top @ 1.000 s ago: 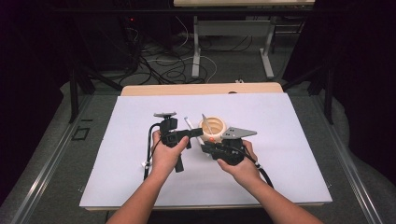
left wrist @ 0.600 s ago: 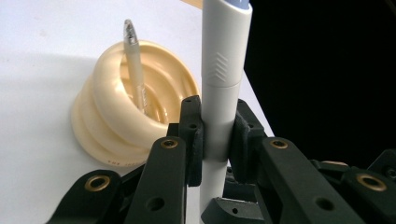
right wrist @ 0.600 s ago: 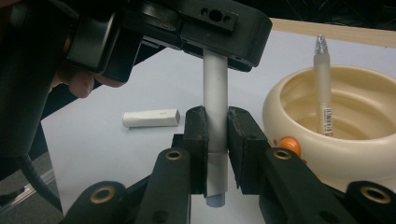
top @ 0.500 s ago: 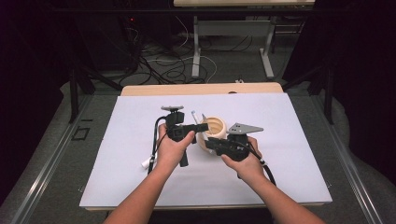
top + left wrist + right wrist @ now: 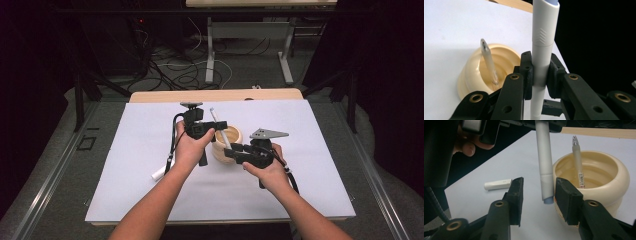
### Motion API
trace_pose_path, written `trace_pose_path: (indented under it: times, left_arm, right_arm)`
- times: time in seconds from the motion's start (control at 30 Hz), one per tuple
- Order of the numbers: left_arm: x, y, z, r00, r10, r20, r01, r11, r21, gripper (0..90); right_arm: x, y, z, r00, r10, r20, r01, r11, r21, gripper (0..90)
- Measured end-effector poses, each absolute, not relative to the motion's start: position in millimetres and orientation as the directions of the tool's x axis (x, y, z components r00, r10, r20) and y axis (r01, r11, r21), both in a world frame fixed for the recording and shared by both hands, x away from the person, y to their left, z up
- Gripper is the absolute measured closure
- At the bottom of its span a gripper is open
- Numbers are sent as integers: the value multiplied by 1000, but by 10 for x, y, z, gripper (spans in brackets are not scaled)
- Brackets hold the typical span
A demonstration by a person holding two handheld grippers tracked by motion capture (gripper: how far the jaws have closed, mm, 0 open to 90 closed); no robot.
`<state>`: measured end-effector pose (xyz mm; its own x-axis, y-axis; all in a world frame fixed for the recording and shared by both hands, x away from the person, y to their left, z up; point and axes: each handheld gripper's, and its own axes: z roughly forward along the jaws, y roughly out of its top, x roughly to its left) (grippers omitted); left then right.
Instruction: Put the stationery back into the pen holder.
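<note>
A: What has changed?
B: The left tongs (image 5: 540, 75), clamped on the white marker (image 5: 544, 45), have carried it beside the cream bowl (image 5: 599, 170), where a pen (image 5: 577, 160) stands.
A: And the right tongs (image 5: 537, 195)?
B: Open, with the marker's lower end between their jaws, apparently untouched. The cap (image 5: 497, 184) lies on the tabletop (image 5: 150, 150), so recapping or dropping it in looks next.

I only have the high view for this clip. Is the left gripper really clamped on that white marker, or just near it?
Observer: Clamped. In the left gripper view the left gripper pads press both sides of the white marker.
Operator: And the right gripper?
Observer: The right gripper is open, its jaws on either side of the marker's lower end without touching it.
Operator: What's inside the bowl?
Observer: A clear pen leans inside the cream bowl.
Operator: That white piece on the table?
Observer: A short white cap, lying flat.
</note>
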<state>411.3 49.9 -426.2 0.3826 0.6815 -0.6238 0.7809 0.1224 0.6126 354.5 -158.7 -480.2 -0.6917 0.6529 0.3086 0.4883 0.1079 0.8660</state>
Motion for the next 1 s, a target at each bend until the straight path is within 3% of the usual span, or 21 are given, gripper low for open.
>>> trace_pose_path:
  times: [0.63, 1.0]
  left_arm:
    - [4394, 396, -4282, 334, 730, -596, 754, 173, 634, 780]
    - [4472, 341, -4382, 320, 765, -559, 745, 161, 647, 780]
  right_arm:
    - [3597, -1607, -4868, -705, 660, 259, 507, 215, 835, 373]
    - [3606, -1590, -4904, -702, 668, 248, 513, 232, 827, 312]
